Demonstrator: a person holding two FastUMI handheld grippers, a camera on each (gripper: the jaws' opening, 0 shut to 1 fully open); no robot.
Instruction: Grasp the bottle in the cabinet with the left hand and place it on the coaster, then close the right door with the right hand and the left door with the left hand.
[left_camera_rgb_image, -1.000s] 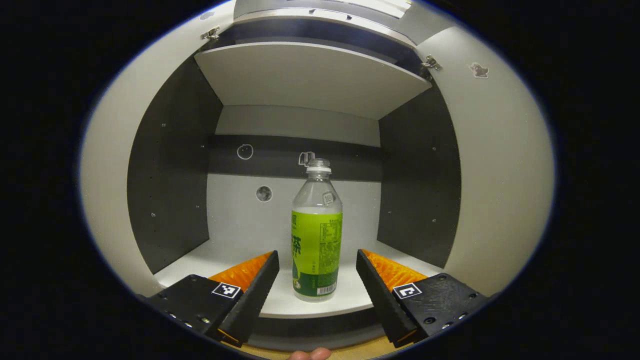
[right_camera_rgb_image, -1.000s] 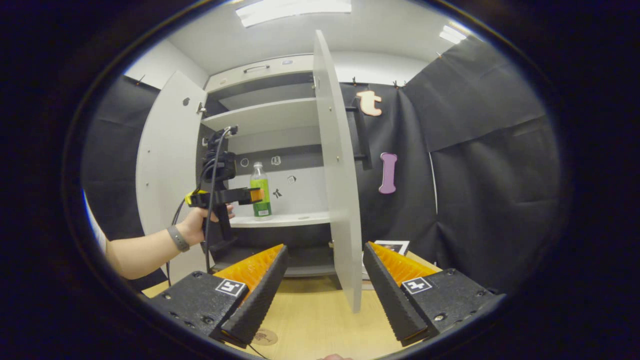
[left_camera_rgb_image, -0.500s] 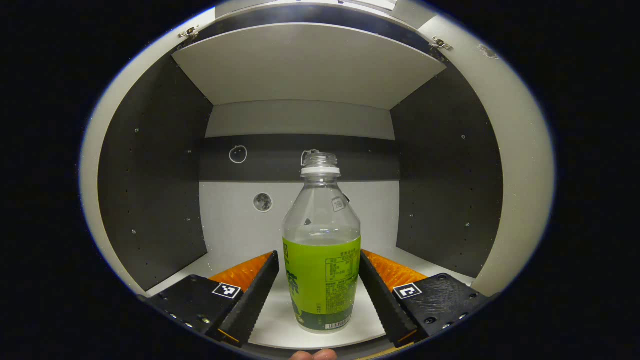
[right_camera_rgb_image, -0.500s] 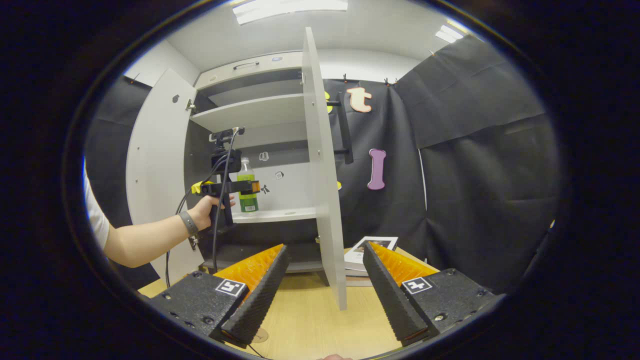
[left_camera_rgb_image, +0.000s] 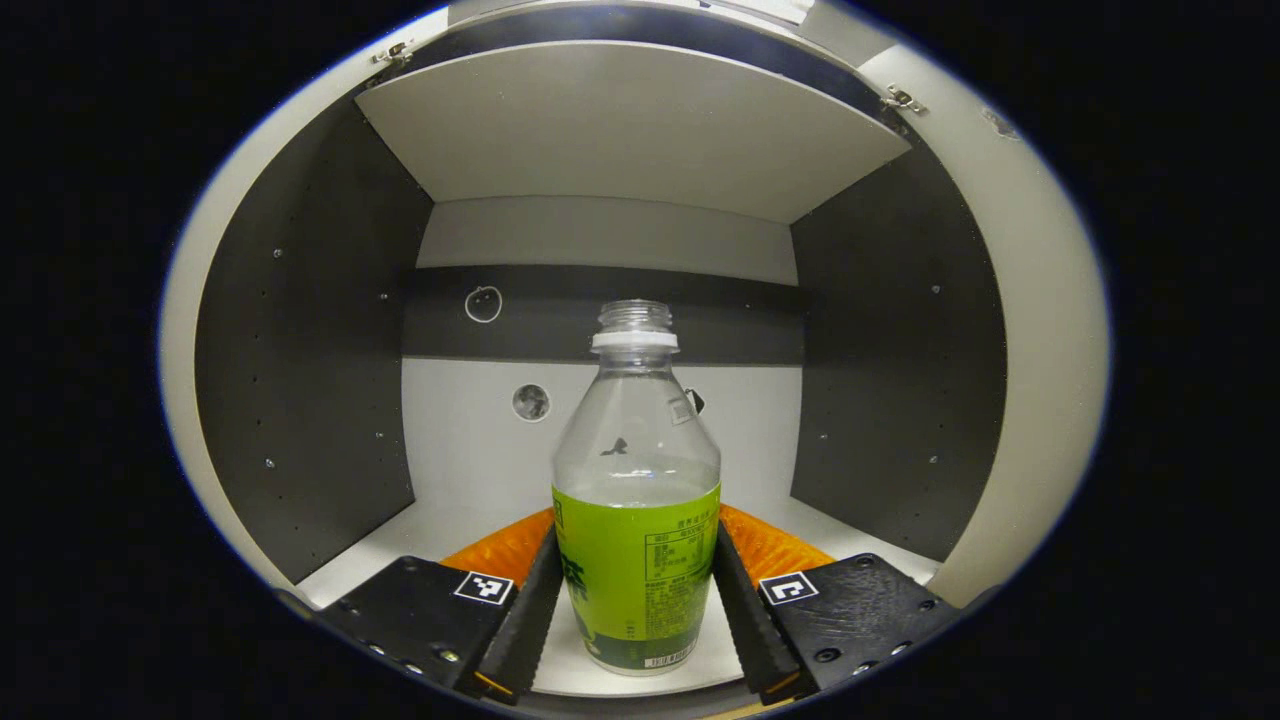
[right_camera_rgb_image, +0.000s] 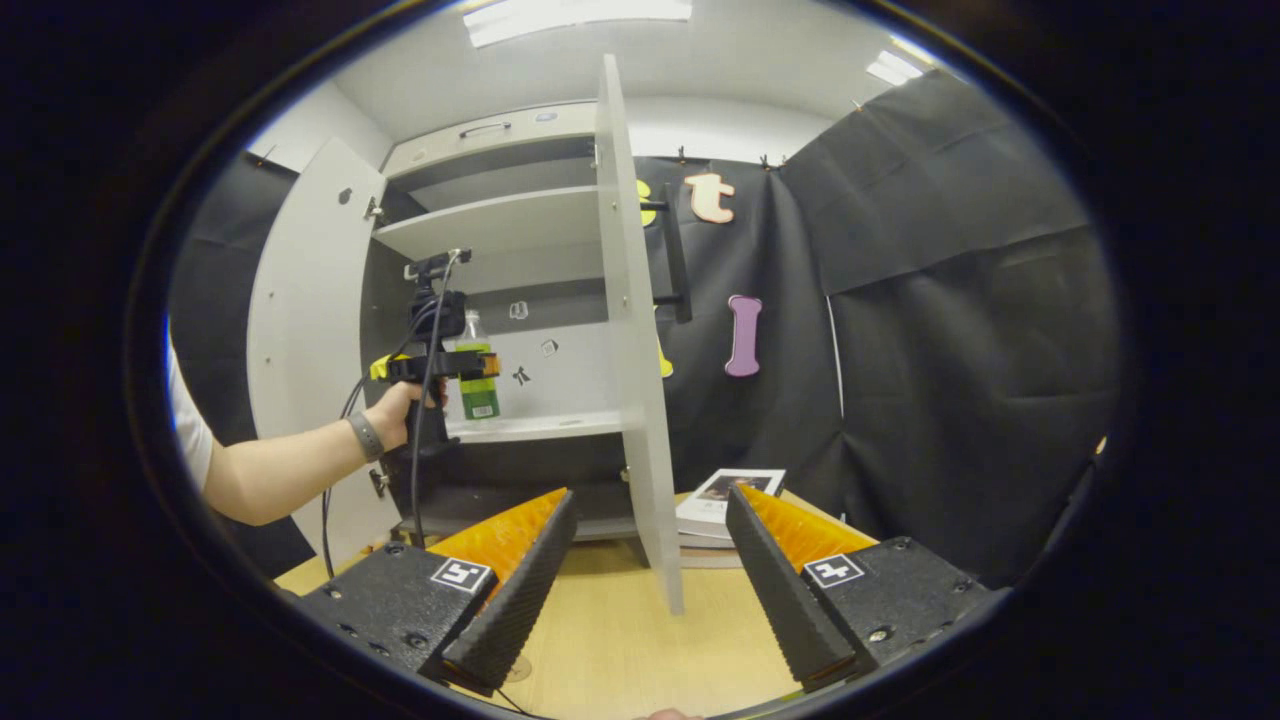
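A clear bottle (left_camera_rgb_image: 635, 430) with a green label and no cap stands upright on the cabinet's lower shelf (left_camera_rgb_image: 460, 515). My left gripper (left_camera_rgb_image: 635, 525) has both fingers pressed on the label's sides, low on the bottle. In the right gripper view a hand (right_camera_rgb_image: 395, 410) holds that left gripper (right_camera_rgb_image: 485, 365) at the bottle (right_camera_rgb_image: 478, 390) inside the cabinet. Both doors stand wide open: the left door (right_camera_rgb_image: 300, 330) and the right door (right_camera_rgb_image: 625, 330), seen edge-on. My right gripper (right_camera_rgb_image: 650, 495) is open over the wooden table (right_camera_rgb_image: 620, 640), with nothing between its fingers. A sliver of the round coaster (right_camera_rgb_image: 518, 666) peeks out under its left finger.
An upper shelf (left_camera_rgb_image: 620, 130) roofs the bottle's compartment, with dark side walls (left_camera_rgb_image: 300, 350) on both sides. A stack of books (right_camera_rgb_image: 725, 495) lies on the table behind the right door. Black cloth hangs to the right.
My left gripper has moved deeper onto the shelf and its fingers have narrowed onto the bottle. The right gripper has drifted a little, so the right door sits further left in its view.
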